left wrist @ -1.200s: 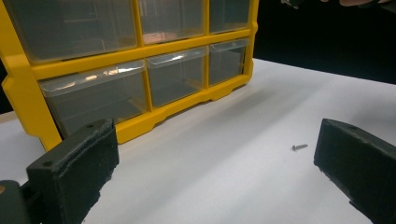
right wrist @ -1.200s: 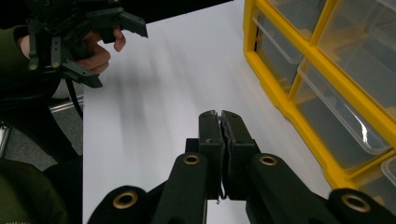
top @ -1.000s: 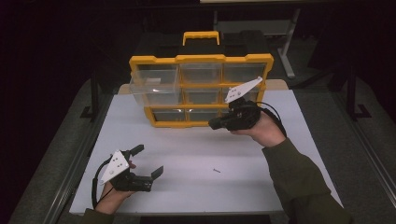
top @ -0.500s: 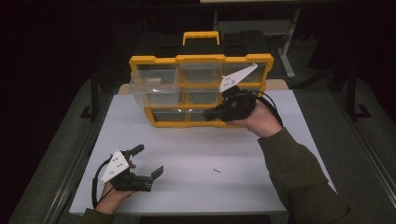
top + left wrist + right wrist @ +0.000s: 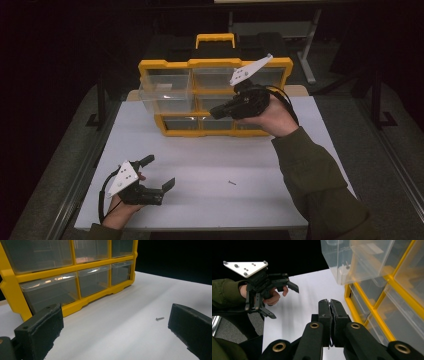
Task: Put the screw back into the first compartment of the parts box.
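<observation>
A yellow organizer point(image 5: 215, 64) with clear drawers stands upright at the back of the white table point(image 5: 280, 200). Its upper left drawer point(image 5: 165, 92) is pulled out, and in the right gripper view a small part lies in that drawer point(image 5: 342, 262). My right gripper point(image 5: 214, 114) hovers in front of the middle drawers, pointing left, its jaws shut with nothing visible between them point(image 5: 330, 305). My left gripper point(image 5: 161, 171) rests open at the table's near left. A small screw point(image 5: 232, 182) lies on the table to its right, seen between the open jaws point(image 5: 159, 318).
The organizer point(image 5: 75, 277) has a yellow carry handle point(image 5: 215, 39) on top. Dark floor and a metal stand lie beyond the table. The table's left edge runs close to my left hand.
My right gripper has risen and drifted left along the organizer's front, still shut. The left gripper has stayed where it was.
</observation>
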The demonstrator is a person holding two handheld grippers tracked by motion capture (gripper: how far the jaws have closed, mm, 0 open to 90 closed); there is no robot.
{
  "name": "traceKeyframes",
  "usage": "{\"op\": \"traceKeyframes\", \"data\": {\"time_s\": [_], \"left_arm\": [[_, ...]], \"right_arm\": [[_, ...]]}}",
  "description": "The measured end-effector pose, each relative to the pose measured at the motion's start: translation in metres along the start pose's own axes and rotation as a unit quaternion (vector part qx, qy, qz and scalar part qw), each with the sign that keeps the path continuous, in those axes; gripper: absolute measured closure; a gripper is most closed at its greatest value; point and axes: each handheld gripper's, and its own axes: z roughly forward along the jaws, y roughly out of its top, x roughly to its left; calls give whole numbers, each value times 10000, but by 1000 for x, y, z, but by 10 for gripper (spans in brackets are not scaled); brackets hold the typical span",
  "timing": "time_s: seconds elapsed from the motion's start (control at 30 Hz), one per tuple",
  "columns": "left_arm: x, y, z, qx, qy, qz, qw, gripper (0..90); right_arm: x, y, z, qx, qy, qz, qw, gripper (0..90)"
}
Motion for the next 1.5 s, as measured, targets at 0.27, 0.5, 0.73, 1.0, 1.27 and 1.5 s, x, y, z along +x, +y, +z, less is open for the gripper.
{"op": "traceKeyframes", "data": {"time_s": [0.27, 0.5, 0.73, 1.0, 1.27, 1.5], "left_arm": [[0, 0, 0, 6, -5, 10, 10000, 0], [0, 1, -1, 15, -5, -29, 10000, 0], [0, 1, -1, 29, -9, -21, 10000, 0], [1, 1, -2, 94, -11, 49, 9999, 0], [1, 1, -1, 35, -18, 64, 10000, 0], [0, 1, -1, 39, -25, 24, 10000, 0]], "right_arm": [[-1, 17, -2, -87, 22, -39, 10000, 875], [-3, 33, -4, -115, -6, -74, 9999, 875], [-4, 49, -5, -130, -50, -206, 9997, 875], [-4, 68, -2, -177, -74, -254, 9995, 872], [-6, 83, 3, -140, -113, -322, 9993, 872], [-12, 93, 12, -113, -176, -250, 9995, 872]]}}
